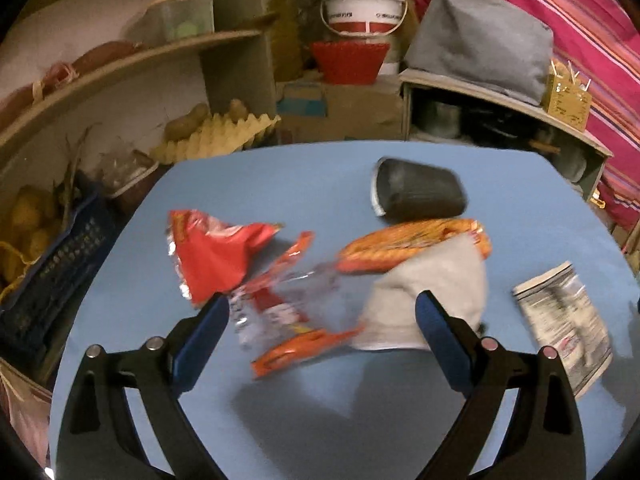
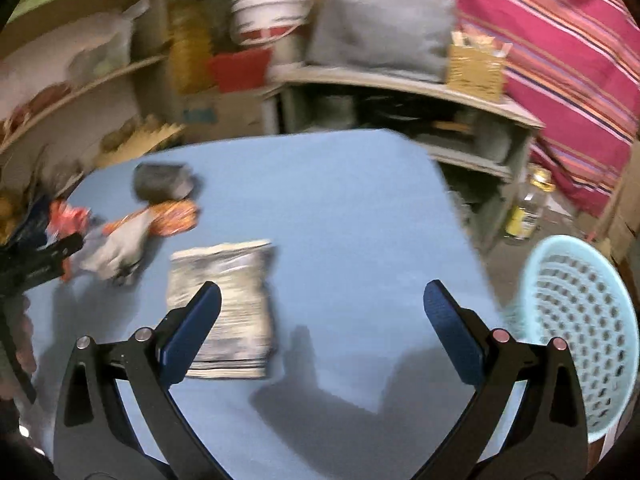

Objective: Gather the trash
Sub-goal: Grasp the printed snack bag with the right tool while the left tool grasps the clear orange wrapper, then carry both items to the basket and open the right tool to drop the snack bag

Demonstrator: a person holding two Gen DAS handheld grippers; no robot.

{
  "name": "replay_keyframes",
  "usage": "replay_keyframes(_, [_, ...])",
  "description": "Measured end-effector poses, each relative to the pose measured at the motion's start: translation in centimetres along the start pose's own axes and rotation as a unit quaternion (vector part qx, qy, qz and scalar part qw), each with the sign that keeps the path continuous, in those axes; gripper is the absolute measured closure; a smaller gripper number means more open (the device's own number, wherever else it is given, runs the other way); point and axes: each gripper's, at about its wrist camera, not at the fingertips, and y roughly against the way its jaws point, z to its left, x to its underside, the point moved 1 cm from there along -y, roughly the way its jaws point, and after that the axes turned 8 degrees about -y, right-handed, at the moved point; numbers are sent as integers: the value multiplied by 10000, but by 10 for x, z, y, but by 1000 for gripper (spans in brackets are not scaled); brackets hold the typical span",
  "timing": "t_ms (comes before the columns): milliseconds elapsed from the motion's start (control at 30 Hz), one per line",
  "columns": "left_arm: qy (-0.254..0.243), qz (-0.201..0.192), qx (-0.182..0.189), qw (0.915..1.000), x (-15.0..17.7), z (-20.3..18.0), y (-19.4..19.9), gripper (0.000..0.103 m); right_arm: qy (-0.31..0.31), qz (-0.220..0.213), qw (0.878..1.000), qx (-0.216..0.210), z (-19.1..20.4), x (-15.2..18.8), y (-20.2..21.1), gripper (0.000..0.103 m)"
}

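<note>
Over on the left, the left gripper [image 1: 322, 316] has its fingers wide and empty, with the crumpled clear-and-orange plastic wrapper [image 1: 288, 320] lying on the blue worktop [image 1: 280, 184] right between them. Further right, the right gripper [image 2: 322, 306], equally wide, hovers beside the silver printed foil packet [image 2: 228, 304], the pale blue perforated basket [image 2: 580, 320] off its right.
</note>
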Motion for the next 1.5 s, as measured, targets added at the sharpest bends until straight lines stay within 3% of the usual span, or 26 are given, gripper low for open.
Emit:
replay_keyframes(300, [-17,271,434,9987,7,17,-31,13,410,458,9980,-168,61,18,-34,4])
replay_keyframes(367, [34,305,531,9981,6,20,-35,26,494,488,9976,-86,70,20,-38,4])
replay_keyframes(500, [21,212,673,9975,3,23,-30,40,524,631,9966,-1,76,23,-47,4])
replay_keyframes(533, [21,210,689,9974,2,23,-30,53,528,691,9962,18,76,23,-51,4])
replay_keyframes(633, [44,208,723,9972,0,26,-27,59,541,786,9954,129,75,24,-57,4])
replay_keyframes(733, [121,144,654,9977,-3,31,-21,60,561,827,9948,195,73,24,-62,5])
replay_keyframes(800, [158,52,652,9977,-6,32,-12,60,574,914,9940,153,72,27,-65,22])
replay_keyframes(900, [161,-109,660,9976,-11,30,2,60,519,993,9937,-80,69,28,-65,36])
replay_keyframes(1100, [13,-374,653,9972,-21,12,28,60,598,967,9928,-374,69,28,-57,54])
replay_keyframes(1300, [-139,-540,636,9964,-30,-14,41,60,452,647,9960,-427,45,15,-31,55])
replay_keyframes(1500, [-213,-582,800,9949,-37,-49,42,60,119,345,9991,-217,-15,3,1,55])
